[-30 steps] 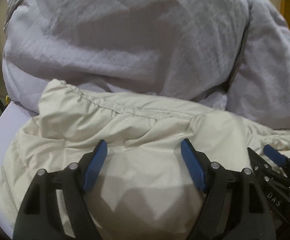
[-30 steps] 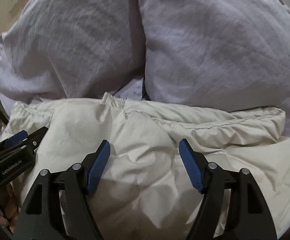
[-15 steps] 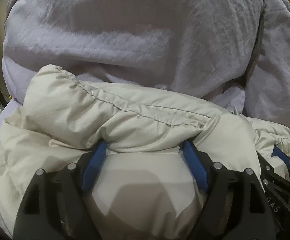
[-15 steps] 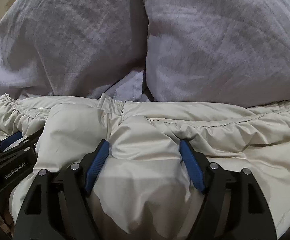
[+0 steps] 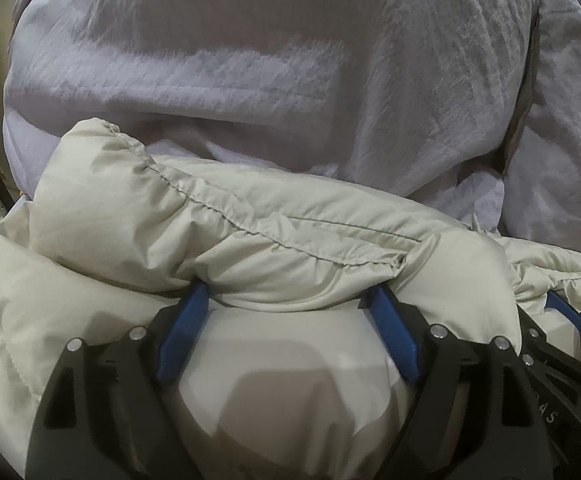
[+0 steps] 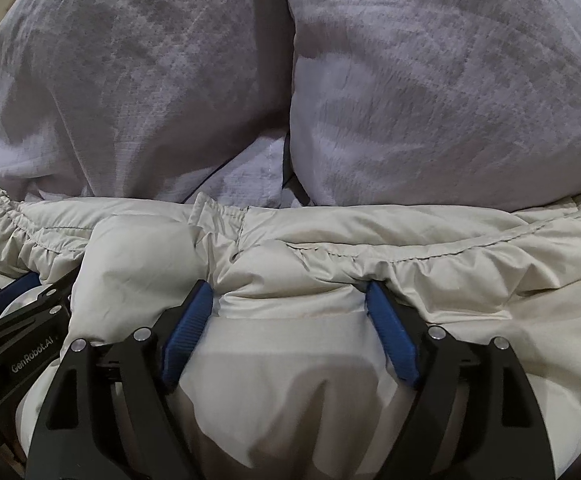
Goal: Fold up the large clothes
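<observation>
Pushing forward since a second earlier, the left gripper (image 5: pixel 286 300) and right gripper (image 6: pixel 290 294) stood wide open, tips now buried under the gathered far hem of the cream puffer jacket (image 5: pixel 250 232), gripping nothing. It lay bunched against the grey pillows (image 6: pixel 430 92); closing on the hem seemed next.

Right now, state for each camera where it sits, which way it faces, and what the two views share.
Left wrist: rides the left gripper, looking forward over its open blue fingers, across the cream puffer jacket to the lavender pillows; the right gripper shows at the right edge.
Right wrist: rides the right gripper, open, facing the jacket and pillows; the left gripper shows at the left edge.
Shared: jacket, pillows.
</observation>
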Demonstrator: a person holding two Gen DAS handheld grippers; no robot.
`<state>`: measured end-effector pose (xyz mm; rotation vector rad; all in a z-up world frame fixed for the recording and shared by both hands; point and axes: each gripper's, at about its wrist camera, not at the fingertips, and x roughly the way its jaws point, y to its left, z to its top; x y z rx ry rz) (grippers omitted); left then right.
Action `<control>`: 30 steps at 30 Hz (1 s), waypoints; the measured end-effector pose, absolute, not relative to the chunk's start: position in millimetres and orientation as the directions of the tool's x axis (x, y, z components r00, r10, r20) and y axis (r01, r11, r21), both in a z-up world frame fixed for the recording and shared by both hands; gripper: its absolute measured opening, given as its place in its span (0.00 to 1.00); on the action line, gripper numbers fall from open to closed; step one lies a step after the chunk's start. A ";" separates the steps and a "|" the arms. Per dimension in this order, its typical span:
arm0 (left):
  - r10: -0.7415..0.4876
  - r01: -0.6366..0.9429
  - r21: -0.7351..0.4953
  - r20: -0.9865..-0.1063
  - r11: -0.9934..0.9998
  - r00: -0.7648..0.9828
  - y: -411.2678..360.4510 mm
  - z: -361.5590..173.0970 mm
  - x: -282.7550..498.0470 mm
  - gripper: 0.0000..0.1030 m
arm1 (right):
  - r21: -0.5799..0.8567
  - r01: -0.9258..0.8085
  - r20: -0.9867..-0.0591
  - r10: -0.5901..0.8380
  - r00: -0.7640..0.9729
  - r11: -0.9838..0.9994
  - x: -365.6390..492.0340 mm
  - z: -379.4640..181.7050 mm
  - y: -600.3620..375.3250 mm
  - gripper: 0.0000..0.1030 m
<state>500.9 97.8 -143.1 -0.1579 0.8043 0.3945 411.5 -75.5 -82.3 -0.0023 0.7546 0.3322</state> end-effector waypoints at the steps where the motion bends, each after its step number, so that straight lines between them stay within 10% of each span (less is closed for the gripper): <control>1: 0.280 -0.400 0.009 -0.729 0.917 0.625 97.0 -142.7 500.6 0.79 | 0.120 -0.297 -0.674 0.298 0.676 0.947 406.6 -79.2 -78.1 0.79; 30: 0.413 -0.471 0.132 -0.715 0.872 0.564 198.0 -119.5 445.9 0.80 | -0.005 -0.078 -0.682 0.053 0.729 0.997 421.8 -75.0 -216.9 0.80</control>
